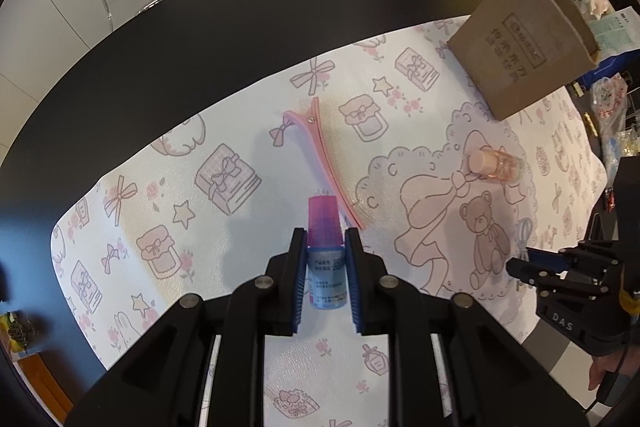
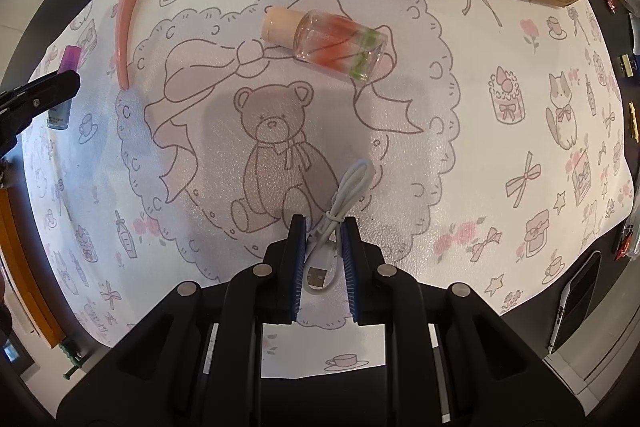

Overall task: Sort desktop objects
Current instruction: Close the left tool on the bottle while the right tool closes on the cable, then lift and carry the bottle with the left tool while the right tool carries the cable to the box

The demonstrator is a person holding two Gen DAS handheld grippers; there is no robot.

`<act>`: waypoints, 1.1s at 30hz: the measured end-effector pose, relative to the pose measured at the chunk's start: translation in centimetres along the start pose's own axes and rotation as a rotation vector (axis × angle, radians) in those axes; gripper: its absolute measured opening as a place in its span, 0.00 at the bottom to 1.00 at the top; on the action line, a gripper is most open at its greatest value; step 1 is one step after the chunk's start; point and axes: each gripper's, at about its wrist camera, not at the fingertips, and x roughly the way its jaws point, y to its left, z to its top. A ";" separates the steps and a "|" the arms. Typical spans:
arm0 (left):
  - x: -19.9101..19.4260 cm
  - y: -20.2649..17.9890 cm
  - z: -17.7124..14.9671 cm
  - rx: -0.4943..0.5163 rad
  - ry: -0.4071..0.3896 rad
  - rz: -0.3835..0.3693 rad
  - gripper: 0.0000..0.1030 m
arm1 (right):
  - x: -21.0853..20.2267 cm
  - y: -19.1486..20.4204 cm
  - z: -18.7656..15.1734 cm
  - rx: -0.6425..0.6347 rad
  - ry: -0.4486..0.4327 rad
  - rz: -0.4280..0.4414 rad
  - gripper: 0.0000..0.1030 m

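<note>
My left gripper (image 1: 325,234) points down and is shut on a small blue bottle with a purple-pink cap (image 1: 323,217), held just above the patterned mat (image 1: 248,259). In the right wrist view my right gripper (image 2: 323,225) is shut on a coiled white USB cable (image 2: 347,193), its plug hanging between the pads. A pink hair clip (image 1: 325,163) lies on the mat beyond the blue bottle. A clear glass bottle with a peach cap (image 2: 336,43) lies on its side near the mat's middle. The right gripper (image 1: 514,267) also shows at the right edge of the left wrist view.
An open cardboard box (image 1: 524,47) stands at the mat's far right corner. The mat lies on a black table (image 1: 180,39). Bags and clutter (image 1: 612,115) sit past the mat's right side. A dark flat device (image 2: 576,301) lies at the table's near right.
</note>
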 end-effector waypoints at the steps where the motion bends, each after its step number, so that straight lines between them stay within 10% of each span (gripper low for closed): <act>1: 0.2 0.0 0.5 -0.005 -0.001 0.001 0.18 | -0.1 0.3 0.0 -0.001 -0.005 0.003 0.17; 14: -4.6 -3.5 0.7 -0.132 -0.057 -0.010 0.18 | -7.2 1.7 1.8 -0.093 -0.128 0.054 0.17; 19: -7.1 -6.4 0.2 -0.194 -0.091 -0.025 0.18 | -13.7 -9.7 2.4 -0.138 -0.194 0.072 0.17; 33: -12.7 -12.5 -0.3 -0.321 -0.163 -0.030 0.18 | -21.7 -14.7 1.2 -0.263 -0.342 0.143 0.17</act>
